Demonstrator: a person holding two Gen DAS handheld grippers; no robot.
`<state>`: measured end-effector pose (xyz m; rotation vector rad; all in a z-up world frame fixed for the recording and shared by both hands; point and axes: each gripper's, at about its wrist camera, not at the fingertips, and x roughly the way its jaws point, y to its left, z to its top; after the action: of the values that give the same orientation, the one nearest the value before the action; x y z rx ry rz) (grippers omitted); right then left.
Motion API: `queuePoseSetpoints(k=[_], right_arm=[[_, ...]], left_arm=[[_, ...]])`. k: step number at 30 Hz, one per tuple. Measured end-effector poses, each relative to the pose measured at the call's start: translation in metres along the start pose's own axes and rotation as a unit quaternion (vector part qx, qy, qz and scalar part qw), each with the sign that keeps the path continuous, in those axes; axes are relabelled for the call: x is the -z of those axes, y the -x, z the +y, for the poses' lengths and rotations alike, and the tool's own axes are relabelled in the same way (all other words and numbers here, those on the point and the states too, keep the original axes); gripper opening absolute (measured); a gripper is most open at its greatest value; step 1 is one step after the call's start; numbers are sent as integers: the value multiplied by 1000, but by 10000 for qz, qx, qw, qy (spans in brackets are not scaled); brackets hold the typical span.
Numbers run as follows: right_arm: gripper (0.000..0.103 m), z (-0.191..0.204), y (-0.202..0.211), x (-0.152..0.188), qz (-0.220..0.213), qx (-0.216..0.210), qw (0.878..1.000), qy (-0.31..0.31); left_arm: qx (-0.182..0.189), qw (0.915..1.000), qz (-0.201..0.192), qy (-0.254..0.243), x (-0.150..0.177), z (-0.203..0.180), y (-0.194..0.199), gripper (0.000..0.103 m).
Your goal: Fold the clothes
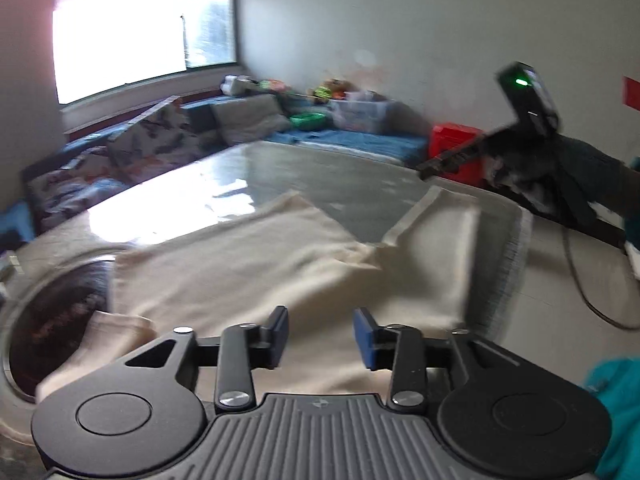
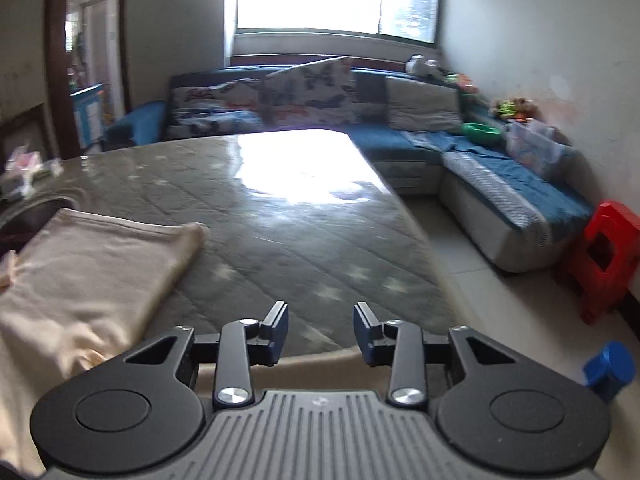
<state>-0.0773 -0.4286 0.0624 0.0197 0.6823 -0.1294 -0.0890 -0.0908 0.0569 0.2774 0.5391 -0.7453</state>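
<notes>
A cream garment (image 1: 280, 264) lies spread on the grey quilted table (image 1: 320, 176), one edge folded up at the right. My left gripper (image 1: 320, 336) hovers just above its near part, open, with nothing between the blue pads. In the right wrist view the same cream garment (image 2: 80, 272) lies at the left. My right gripper (image 2: 321, 332) is open over the bare table (image 2: 304, 240) near its front edge, holding nothing. The right gripper's body (image 1: 528, 120) with a green light shows at the right of the left wrist view, held by a sleeved arm.
A dark round basin (image 1: 60, 316) is set into the table at the left, partly under the garment. A blue sofa (image 2: 400, 136) with cushions and toys runs along the wall. A red stool (image 2: 604, 256) stands on the floor at the right. Teal cloth (image 1: 616, 408) sits at the lower right.
</notes>
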Motion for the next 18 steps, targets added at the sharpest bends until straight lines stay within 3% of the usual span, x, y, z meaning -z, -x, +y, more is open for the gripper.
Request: queuePoseSetpoints(k=[4, 9, 18], right_arm=[[36, 28, -28, -18, 132, -600, 9980, 110], [35, 61, -65, -40, 333, -971, 9943, 277], [26, 80, -116, -58, 694, -1142, 9903, 390]], left_arm=[[-774, 9957, 191, 476, -16, 40, -26, 49], [-1542, 9823, 417, 976, -28, 90, -52, 49], [-2074, 9672, 778, 1243, -42, 142, -104, 49]])
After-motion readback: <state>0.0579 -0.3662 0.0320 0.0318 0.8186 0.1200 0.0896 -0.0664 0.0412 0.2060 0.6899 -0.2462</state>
